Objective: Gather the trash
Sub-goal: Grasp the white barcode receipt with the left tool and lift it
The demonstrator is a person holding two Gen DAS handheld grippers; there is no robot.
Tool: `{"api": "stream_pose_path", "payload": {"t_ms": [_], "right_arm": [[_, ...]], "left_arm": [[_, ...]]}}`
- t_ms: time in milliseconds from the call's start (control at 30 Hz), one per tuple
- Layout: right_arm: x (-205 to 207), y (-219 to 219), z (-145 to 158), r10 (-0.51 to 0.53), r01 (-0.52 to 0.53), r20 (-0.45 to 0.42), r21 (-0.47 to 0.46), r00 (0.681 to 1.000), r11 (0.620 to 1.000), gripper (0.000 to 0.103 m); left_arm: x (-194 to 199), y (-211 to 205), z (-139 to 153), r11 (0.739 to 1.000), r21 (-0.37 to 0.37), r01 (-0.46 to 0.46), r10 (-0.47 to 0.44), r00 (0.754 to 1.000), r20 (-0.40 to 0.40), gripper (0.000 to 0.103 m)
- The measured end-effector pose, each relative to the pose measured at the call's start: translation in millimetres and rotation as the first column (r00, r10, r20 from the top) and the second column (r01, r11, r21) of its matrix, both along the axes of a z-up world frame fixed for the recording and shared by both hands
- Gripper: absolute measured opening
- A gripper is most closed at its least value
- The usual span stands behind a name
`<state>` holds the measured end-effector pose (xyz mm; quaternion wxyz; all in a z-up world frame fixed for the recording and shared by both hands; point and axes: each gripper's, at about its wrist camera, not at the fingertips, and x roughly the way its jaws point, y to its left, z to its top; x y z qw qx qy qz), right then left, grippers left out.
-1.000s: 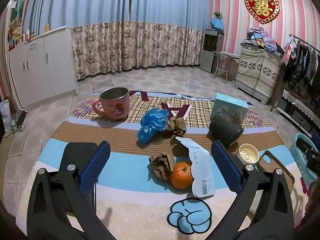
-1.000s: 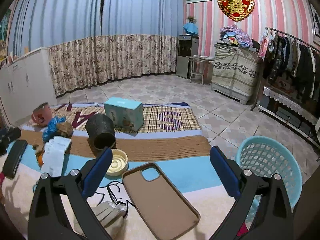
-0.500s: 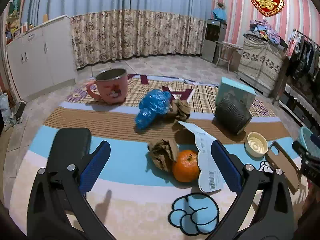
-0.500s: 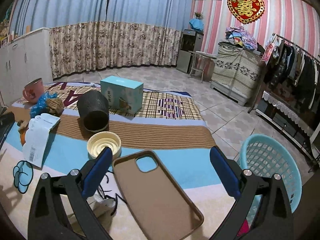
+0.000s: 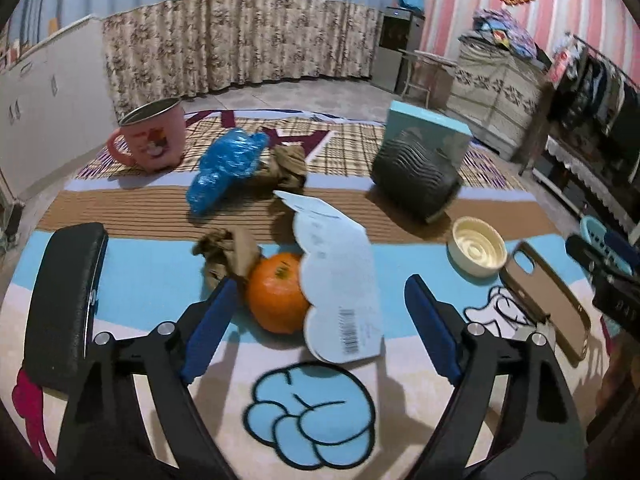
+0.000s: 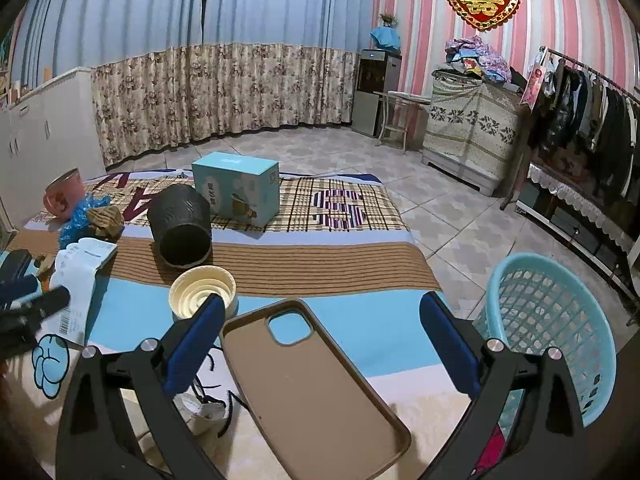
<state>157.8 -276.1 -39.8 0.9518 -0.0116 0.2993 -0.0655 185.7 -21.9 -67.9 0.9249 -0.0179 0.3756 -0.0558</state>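
The left gripper (image 5: 316, 320) is hanging over the mat with its jaws apart and just now closing in, nothing pressed between them — the orange (image 5: 276, 292) and the white label paper (image 5: 340, 280) are lying straight ahead in the gap, the crumpled brown paper (image 5: 228, 252) just behind the orange. The paper's long axis is running away from the gripper, its barcode end nearest; the print is too small to read. The right gripper (image 6: 320, 344) is waiting wide and empty over the phone case (image 6: 312, 392), nearer the blue basket (image 6: 552, 320) — so the left hand looks better placed.
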Motion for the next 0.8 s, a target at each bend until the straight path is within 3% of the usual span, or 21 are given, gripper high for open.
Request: {"api": "stream_pose_path", "payload": {"t_ms": [233,433,600,800], "right_arm": [[0,6,0,0.012,-0.012,-0.001,0.000,1.000,1.000,0.096],[0,9,-2,0.015,-0.015,-0.007,-0.011,1.000,1.000,0.096],[0,11,-4,0.018,-0.018,-0.011,-0.023,1.000,1.000,0.096],[1,11,-5,0.018,-0.018,-0.011,-0.021,1.000,1.000,0.096]], "left_arm": [[-1,-4,-3,1.000,0.018,-0.002,0.002,1.000,-0.013,0.072],[0,3,-2,1.000,0.014,-0.010,0.010,1.000,-0.014,0.051],[1,8,1,1.000,0.004,-0.008,0.008,1.000,-0.006,0.024],[2,10,3,1.000,-0.013,-0.001,0.000,1.000,-0.005,0.004]]}}
